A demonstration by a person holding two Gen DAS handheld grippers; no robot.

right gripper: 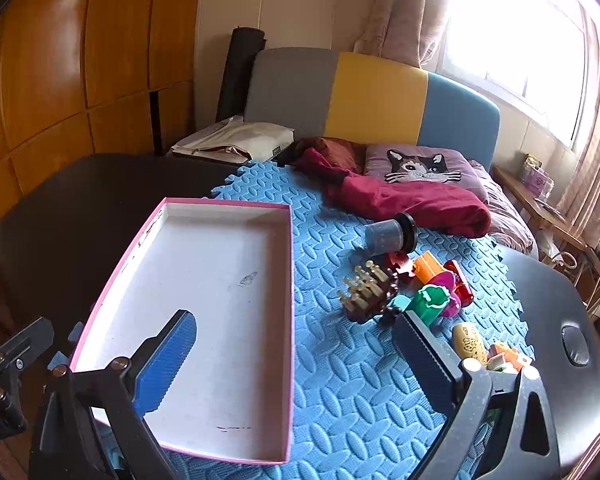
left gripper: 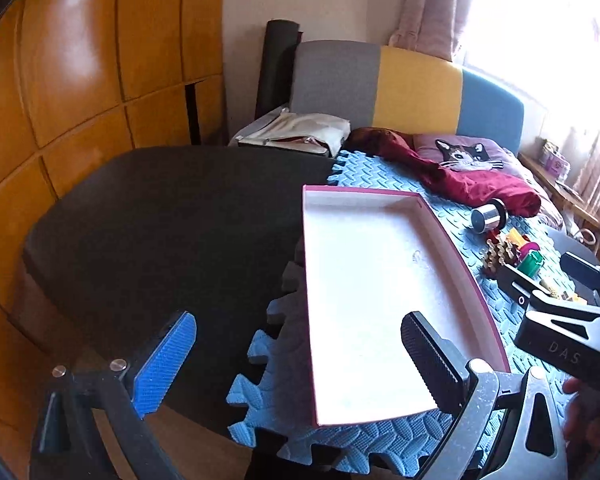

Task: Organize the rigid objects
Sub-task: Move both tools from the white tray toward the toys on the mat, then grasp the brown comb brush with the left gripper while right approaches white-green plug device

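An empty pink-rimmed white box (right gripper: 204,304) lies on the blue foam mat (right gripper: 340,360); it also shows in the left wrist view (left gripper: 372,292). Right of it lies a cluster of small toys (right gripper: 412,292): a brown rack with pale pegs (right gripper: 366,290), a green piece (right gripper: 432,300), orange, red and pink pieces, a yellow patterned piece (right gripper: 470,344). A grey jar (right gripper: 390,234) lies on its side beyond them. My right gripper (right gripper: 296,356) is open and empty above the mat. My left gripper (left gripper: 300,356) is open and empty over the box's near left edge.
The mat lies on a dark table (right gripper: 80,208). A dark red cloth (right gripper: 404,196) and a cat pillow (right gripper: 420,168) lie on the bed behind. A white bag (right gripper: 236,140) sits at the back left. Wooden wardrobe panels (left gripper: 60,80) stand at left.
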